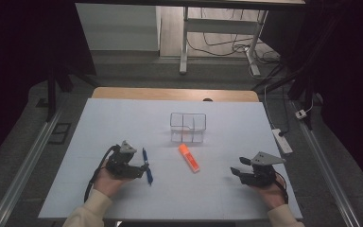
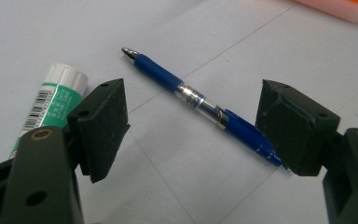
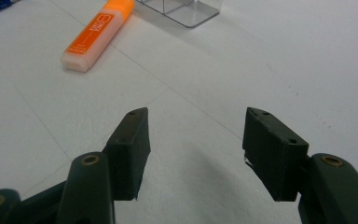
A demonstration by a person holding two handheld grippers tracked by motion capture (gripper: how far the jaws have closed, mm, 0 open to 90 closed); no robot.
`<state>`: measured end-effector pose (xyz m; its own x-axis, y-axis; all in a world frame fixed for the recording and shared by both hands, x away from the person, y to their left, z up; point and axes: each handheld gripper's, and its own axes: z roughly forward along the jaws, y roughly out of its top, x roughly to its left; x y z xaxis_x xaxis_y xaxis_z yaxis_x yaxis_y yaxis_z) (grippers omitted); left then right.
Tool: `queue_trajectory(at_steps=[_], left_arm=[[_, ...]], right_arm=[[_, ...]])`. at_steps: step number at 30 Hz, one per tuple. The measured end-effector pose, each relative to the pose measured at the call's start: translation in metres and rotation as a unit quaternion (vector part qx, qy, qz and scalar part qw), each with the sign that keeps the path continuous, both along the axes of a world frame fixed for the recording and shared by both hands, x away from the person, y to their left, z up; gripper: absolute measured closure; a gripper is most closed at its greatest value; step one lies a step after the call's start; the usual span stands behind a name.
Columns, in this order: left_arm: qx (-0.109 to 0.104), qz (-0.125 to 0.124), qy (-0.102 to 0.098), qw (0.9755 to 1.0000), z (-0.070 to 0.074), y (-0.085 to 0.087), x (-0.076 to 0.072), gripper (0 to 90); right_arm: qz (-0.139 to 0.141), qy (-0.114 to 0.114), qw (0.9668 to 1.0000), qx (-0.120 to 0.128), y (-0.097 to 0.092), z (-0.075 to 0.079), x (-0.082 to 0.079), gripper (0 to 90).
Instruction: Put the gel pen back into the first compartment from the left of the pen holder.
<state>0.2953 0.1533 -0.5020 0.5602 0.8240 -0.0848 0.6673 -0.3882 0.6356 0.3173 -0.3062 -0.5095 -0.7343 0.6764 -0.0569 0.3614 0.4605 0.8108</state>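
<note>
Low over the tabletop's near-left part, left gripper (image 2: pixel 191 126) with jaws apart astride the untouched blue pen (image 2: pixel 200 105); right gripper (image 3: pixel 193 154) likewise apart, empty.

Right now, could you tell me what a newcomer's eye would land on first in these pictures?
Probably the orange highlighter, lying alone mid-table just in front of the clear divided box. Next, the blue pen, lying flat between the open jaws of the left gripper, with a green-and-white glue stick beside one jaw. The right gripper hangs open over bare white table.
</note>
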Motion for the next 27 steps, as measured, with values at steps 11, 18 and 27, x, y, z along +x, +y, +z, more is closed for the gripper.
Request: queue_trajectory(at_steps=[11, 18, 27], left_arm=[[0.024, -0.011, 0.032, 0.9992, -0.007, -0.015, 0.013, 26.6], [0.035, -0.011, 0.053, 0.9979, -0.012, -0.022, 0.021, 30.0], [0.053, -0.004, 0.073, 0.9959, -0.018, -0.028, 0.025, 33.0]], right_arm=[[0.002, 0.000, 0.9999, -0.013, 0.002, -0.001, 0.000, 40.9], [0.002, -0.001, 0.9999, -0.012, 0.003, -0.002, 0.000, 40.7], [0.005, 0.001, 0.9998, -0.018, 0.003, -0.004, 0.001, 40.5]])
